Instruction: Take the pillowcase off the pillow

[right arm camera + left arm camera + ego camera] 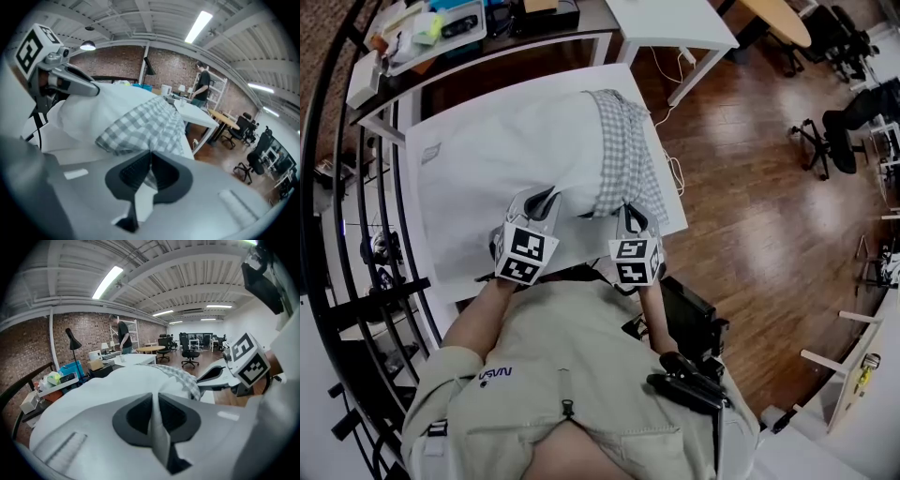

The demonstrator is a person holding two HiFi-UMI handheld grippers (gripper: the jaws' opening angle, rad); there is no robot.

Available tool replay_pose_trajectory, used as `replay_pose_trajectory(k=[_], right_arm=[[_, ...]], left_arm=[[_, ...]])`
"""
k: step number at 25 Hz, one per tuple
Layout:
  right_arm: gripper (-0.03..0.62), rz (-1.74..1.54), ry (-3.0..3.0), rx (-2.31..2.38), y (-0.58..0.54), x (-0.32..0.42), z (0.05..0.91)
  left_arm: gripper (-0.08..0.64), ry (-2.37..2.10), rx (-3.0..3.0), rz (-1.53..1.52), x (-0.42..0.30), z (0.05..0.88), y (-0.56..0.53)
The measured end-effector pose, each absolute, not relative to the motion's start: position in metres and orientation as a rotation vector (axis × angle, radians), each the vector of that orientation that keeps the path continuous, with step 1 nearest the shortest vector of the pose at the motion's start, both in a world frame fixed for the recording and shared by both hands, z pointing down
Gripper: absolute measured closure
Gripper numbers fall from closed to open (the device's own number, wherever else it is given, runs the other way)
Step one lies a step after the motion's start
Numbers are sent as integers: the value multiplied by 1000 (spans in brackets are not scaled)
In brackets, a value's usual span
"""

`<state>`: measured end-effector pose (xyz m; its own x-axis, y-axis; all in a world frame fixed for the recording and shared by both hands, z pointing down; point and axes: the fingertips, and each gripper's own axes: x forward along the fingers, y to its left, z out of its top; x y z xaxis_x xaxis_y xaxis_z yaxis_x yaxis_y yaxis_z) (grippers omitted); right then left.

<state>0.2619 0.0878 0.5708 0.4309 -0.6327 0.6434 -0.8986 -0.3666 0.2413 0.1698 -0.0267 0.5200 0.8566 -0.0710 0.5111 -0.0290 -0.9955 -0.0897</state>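
A white table (431,234) on a dark wooden floor (750,225) bears the white pillow (516,155). The grey-checked pillowcase (625,155) covers only its right end. The left gripper (541,199) is clamped on a fold of the pillow's white fabric, and the right gripper (633,214) is pinching the pillowcase's near edge. Office chairs (820,141) stand beyond, and a brick wall (122,63) closes the room.

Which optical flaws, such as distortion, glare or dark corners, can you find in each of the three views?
Head view: the fisheye lens bows the black railing, and a pale sheen lies on the wooden floor. Left gripper view: dark rounded corners, and a blown-out ceiling light. Right gripper view: the same dark corners; the checked fabric is sharp.
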Motion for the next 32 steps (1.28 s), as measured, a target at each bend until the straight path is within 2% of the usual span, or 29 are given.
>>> replay_pose_trajectory(k=[5,11,21,23,25,28,32], right_arm=[[577,535,-1193,2203,96,287,549],[581,583,-1022,2240,126,330,565],[581,770,-924,2090,148,375,654],[580,820,-954,2073,150,372,667],[570,838,-977,2089,152,370,663],[503,815,-1043,2196,147,369,625],[480,719,-1213,2338,117,382,561]], left_arm=[[534,129,-2965,-729,172,490,-45],[538,183,-3022,-708,170,487,-51],[532,109,-3033,-861,159,526,-31],[518,72,-3021,-910,157,540,-24],[468,27,-3013,-924,158,544,-17],[378,-55,-3020,-881,157,523,-6],[345,-38,-3008,-711,172,478,-9]])
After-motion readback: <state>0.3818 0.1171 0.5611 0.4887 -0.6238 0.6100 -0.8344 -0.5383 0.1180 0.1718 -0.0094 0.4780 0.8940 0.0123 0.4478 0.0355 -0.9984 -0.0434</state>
